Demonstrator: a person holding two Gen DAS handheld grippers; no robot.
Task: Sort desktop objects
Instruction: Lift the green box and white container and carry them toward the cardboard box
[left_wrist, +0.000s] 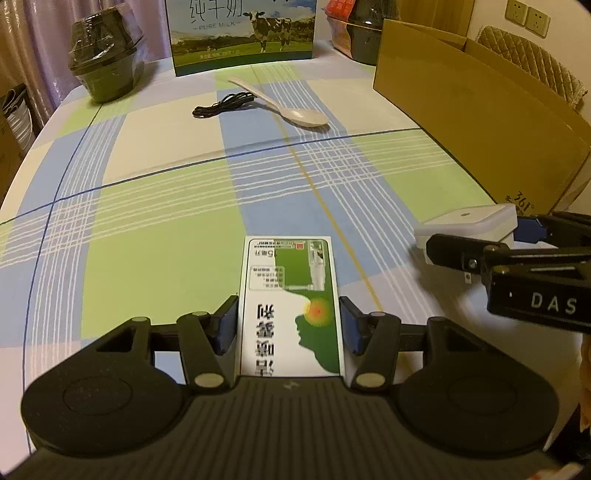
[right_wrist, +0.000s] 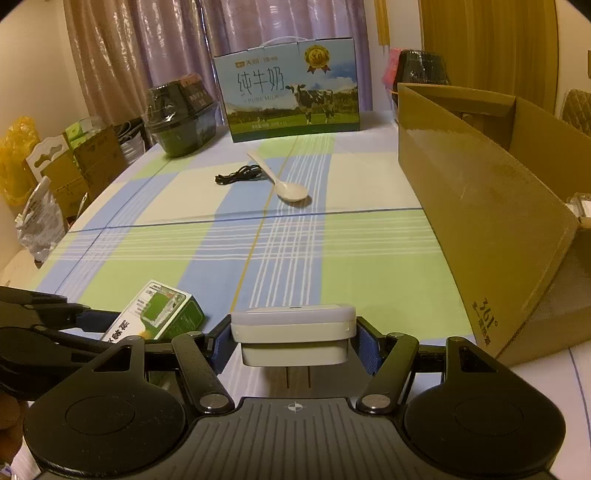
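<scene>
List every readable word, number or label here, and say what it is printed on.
"纯牛奶" and "PURE MILK": milk carton.
"361°": cardboard box.
"DAS": right gripper body.
"15毫升": green and white box; its large characters are upside down and blurred, its fine print too small.

One spoon (right_wrist: 279, 178), one cable (right_wrist: 238, 174), two black tubs (right_wrist: 181, 120).

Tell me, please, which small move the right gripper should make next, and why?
Probably carry the white charger rightwards, over the wall of the cardboard box. The right gripper is shut on it, its prongs are off the tablecloth, and the open box stands just beside it.
</scene>
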